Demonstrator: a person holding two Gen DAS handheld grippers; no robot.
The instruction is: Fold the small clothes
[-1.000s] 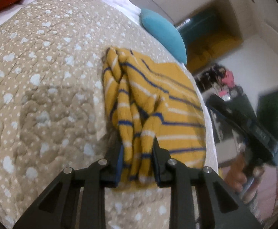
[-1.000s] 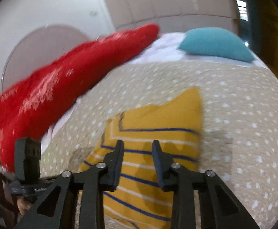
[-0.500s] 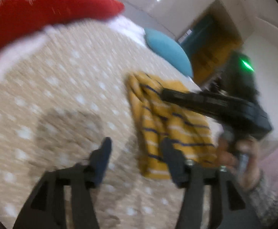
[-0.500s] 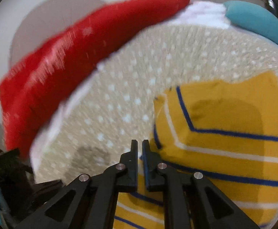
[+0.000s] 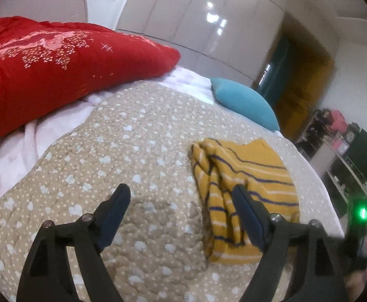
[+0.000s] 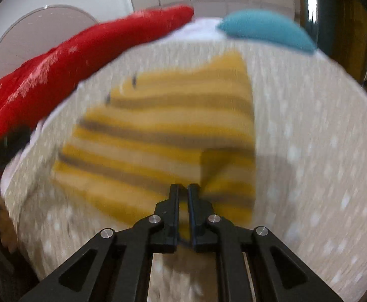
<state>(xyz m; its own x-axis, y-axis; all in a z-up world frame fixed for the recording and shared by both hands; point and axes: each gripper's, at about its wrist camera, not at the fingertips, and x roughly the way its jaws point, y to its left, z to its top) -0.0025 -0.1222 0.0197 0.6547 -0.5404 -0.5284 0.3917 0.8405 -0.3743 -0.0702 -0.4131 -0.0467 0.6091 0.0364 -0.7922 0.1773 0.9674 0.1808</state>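
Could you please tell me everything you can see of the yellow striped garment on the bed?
The yellow striped garment looks like a soft knit in mustard yellow with thin navy and white stripes. It lies folded on the tan dotted quilt, its left edge bunched into ridges, the rest fairly flat. The teal cushion sits beyond it, apart. The right wrist view is blurred: the right gripper looks shut over its near edge, but a pinch cannot be confirmed.

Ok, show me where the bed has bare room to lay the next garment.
Free: the dotted quilt between the red pillow and the striped yellow garment, under the left gripper. Crowded: the garment's side, near the teal cushion.
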